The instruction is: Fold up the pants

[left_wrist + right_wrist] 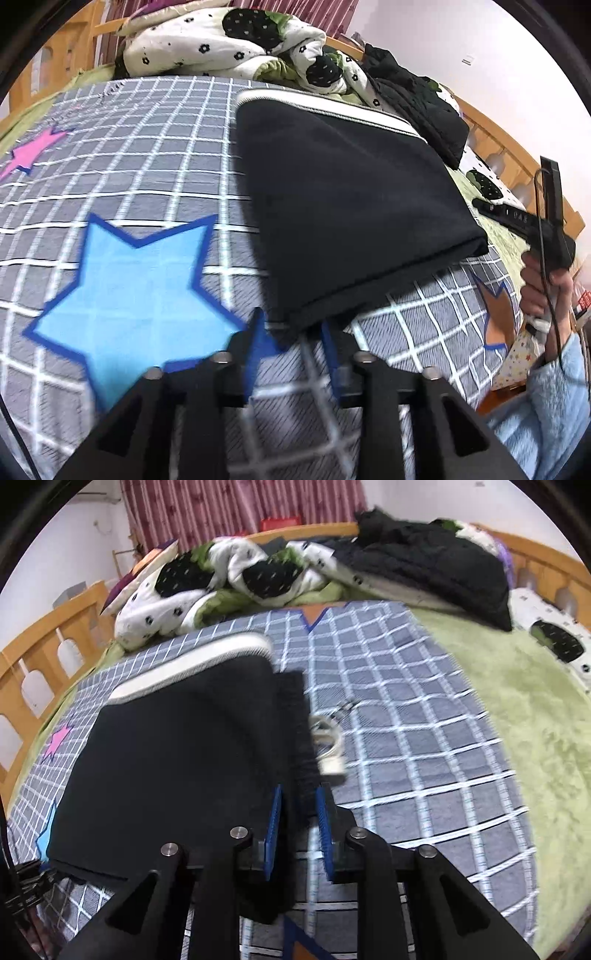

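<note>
Jaws part-open on both my left gripper and right gripper — each straddles the folded pants' edge on the bed, grip uncertain.

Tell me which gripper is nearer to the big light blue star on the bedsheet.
Left. The left gripper sits right beside the blue star, at the near corner of the pants. The right gripper is across the folded pants from it.
</note>
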### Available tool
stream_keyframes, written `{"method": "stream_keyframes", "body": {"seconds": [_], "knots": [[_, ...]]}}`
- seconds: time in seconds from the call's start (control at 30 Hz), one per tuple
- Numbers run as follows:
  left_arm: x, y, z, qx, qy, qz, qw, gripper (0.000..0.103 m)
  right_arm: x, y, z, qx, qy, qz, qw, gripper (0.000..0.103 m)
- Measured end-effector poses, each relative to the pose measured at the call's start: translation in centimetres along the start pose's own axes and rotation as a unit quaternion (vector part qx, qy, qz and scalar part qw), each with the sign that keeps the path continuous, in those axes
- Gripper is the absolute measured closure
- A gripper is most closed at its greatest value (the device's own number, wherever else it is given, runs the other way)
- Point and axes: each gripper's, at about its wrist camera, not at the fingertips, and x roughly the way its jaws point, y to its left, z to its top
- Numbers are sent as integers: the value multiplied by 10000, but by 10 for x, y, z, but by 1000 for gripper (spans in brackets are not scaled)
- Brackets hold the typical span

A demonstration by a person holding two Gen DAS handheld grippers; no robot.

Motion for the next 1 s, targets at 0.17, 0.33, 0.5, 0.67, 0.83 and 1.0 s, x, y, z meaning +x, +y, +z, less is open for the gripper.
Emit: {"method": "stream_keyframes", "body": {"seconds": [0.17,0.33,0.5,0.67,0.83,1.0], "knots": [[-28,18,13,-48,-362,205,9991,35,-6,-1,23,295,-213,346,9987,47],[-8,26,73,-318,-364,136,9987,35,33,23,58,96,69,480,9988,39],[49,17,107,-41,-51,196,9998,35,91,27,64,-263,748,294,9964,37],[109,33,132,-488,315,-468,9972,35,110,21,62,-491,834,610,9934,37],[136,41,135,-855,368,-739,9929,49,139,24,67,-298,1155,981,9880,36],[119,51,144,-1183,331,-1093,9864,80,138,16,65,75,1164,1226,9856,41]]}}
